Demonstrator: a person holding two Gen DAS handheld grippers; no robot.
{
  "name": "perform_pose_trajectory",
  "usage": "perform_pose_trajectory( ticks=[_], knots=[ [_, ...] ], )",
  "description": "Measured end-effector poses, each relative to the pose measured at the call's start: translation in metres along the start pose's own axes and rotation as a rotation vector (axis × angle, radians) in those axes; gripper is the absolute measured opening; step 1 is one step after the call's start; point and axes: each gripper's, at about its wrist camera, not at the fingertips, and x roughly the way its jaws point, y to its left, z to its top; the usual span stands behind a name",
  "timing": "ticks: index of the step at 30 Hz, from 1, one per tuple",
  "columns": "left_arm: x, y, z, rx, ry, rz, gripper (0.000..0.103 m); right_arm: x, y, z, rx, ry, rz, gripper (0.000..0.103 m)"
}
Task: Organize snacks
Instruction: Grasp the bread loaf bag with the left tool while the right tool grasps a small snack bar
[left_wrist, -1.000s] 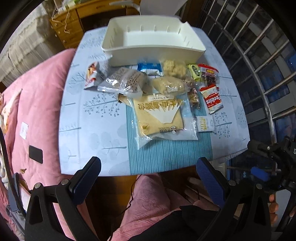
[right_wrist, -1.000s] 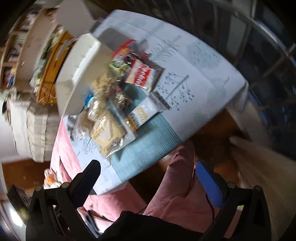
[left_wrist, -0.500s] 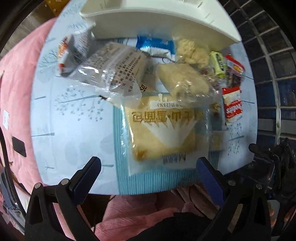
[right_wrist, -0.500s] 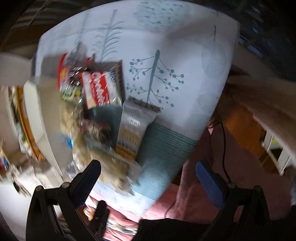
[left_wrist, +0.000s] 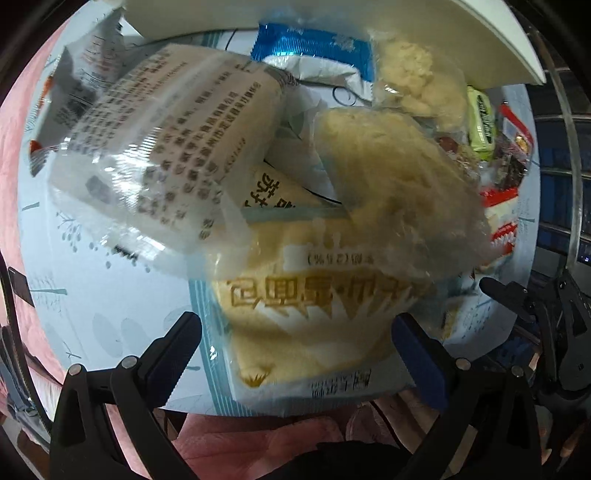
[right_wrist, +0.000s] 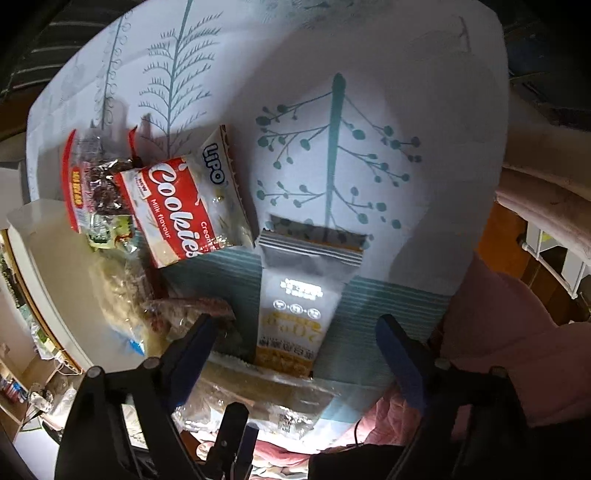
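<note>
The left gripper stands wide open with nothing between its fingers, poised over the near end of the big bread packet, which lies flat on the striped mat at the near edge of the surface. The right gripper is likewise spread wide and empty, straddling the near end of the small yellow-and-white snack bar, which lies just right of the bread packet on the same mat.

The bread looks light and very soft inside a slick, loose film bag. A squeeze across the loaf would likely crush it, so the flat sealed seam at the near end is probably the better hold. Two other clear bags, a printed one and a pale lumpy one, overlap the bread packet's far end, so lifting it may drag them along.

The snack bar seems light and fairly stiff; its crimped foil ends are slippery, so a pinch across its narrow body should hold best. Beyond the bar lies the red cookie pack, and the white bin sits behind the pile.
</note>
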Motion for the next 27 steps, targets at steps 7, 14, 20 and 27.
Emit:
perform_pose_trajectory(
  ticks=[7,14,20,27],
  knots=[
    [0.026,0.0,0.022,-0.014,0.031,-0.03,0.103,0.005,0.001,0.018,0.011,-0.006,-0.045,0.08],
    [0.054,0.01,0.046,-0.063,0.08,-0.073,0.103,0.014,0.006,0.036,0.019,0.012,-0.077,0.062],
    [0.066,0.006,0.061,-0.058,0.097,-0.05,0.103,0.02,0.007,0.045,0.016,0.017,-0.086,0.046],
    [0.068,0.014,0.073,-0.07,0.08,-0.051,0.1,0.026,0.023,0.042,-0.034,0.013,-0.098,0.043]
  ],
)
